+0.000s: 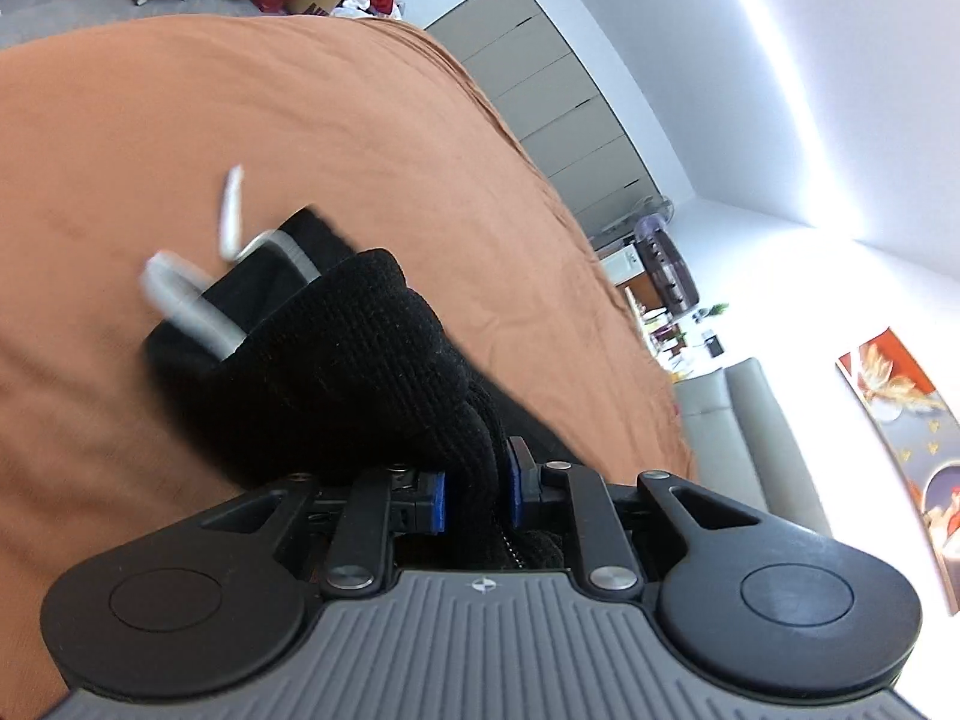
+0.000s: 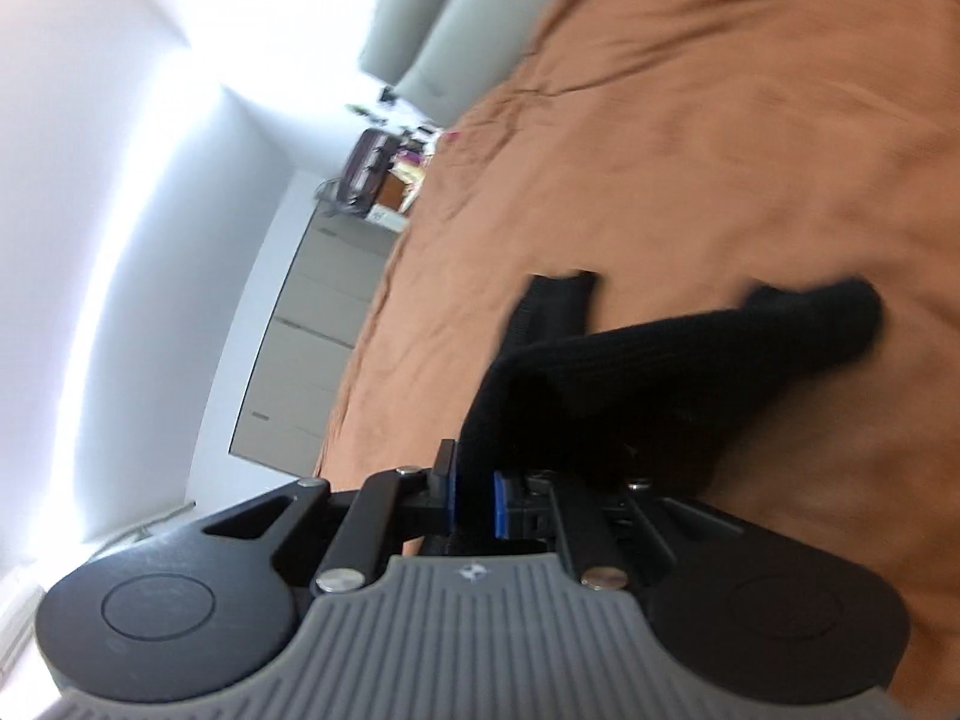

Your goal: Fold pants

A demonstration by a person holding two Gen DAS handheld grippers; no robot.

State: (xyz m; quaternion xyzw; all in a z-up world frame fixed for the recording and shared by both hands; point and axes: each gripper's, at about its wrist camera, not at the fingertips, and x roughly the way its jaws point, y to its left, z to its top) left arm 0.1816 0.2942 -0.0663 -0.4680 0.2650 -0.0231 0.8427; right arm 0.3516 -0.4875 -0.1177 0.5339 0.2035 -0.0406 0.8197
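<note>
While both grippers clamp black pants [image 1: 360, 354], fabric hangs over the orange bedspread [image 1: 180, 120].
Left gripper [image 1: 477, 498] and right gripper [image 2: 474, 504]: jaws nearly closed on knit.

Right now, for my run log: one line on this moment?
left tongs: shut on black knit pants | right tongs: shut on pants | pants over orange bedspread

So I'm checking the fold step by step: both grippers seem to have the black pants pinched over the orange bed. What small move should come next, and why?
Probably carry the black pants a little further over the orange bedcover and lower them flat. Both the left gripper and the right gripper are clamped on bunched fabric, which hangs crumpled, not spread.
</note>
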